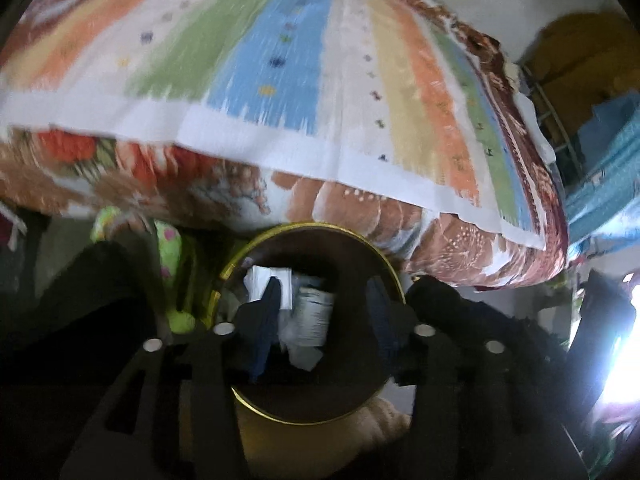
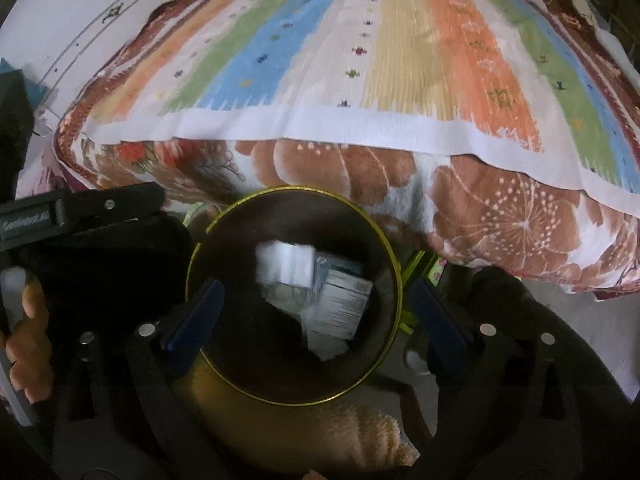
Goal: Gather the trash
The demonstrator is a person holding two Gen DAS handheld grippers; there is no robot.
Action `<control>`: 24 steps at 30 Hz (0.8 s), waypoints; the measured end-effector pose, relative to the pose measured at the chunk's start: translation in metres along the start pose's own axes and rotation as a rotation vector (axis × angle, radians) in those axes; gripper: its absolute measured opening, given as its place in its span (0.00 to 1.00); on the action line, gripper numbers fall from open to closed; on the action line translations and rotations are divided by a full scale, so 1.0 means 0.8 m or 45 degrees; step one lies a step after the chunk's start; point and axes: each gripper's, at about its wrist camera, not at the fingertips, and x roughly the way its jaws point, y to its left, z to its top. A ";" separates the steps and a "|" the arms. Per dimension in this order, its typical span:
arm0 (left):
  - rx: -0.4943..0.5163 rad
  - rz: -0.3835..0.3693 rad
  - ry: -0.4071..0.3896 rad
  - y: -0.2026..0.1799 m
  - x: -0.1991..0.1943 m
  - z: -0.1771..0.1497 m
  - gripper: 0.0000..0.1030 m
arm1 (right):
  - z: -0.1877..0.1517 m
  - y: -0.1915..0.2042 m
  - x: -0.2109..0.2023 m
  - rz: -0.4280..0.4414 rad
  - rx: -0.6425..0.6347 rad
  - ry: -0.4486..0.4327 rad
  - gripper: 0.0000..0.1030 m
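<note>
The trash [image 2: 316, 296] lies at the bottom of the bin [image 2: 394, 280]: white paper pieces, a printed label or packet, and a clear wrapper, piled loosely against the far side of the floor of the bin. No single long axis can be read from the pile; the printed packet lies tilted. The bin is a round, dark-walled container with a yellow-gold rim, standing on the floor just in front of the bed [image 2: 360, 168].

Relative to my fingers, the trash is straight ahead and below, inside the bin mouth. My right gripper [image 2: 316, 312] hangs over the opening with its blue-padded fingers [image 2: 200, 312] set wide, one over each side of the rim, holding nothing. My left gripper [image 1: 320, 312] also points into the bin; its fingers [image 1: 266, 316] stand moderately apart with the paper visible between them. I judge that paper lies on the bin floor below and is not gripped. Both grippers are about equally near the bin mouth.

The bed carries a floral blanket [image 2: 500, 216] and a striped cloth [image 2: 360, 60] on top. No loose trash shows on that cloth. I judge the visible items already collected.
</note>
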 end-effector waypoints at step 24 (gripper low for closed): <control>0.237 0.028 -0.205 -0.035 -0.067 -0.070 0.77 | -0.070 0.010 -0.114 0.070 -0.097 -0.357 0.91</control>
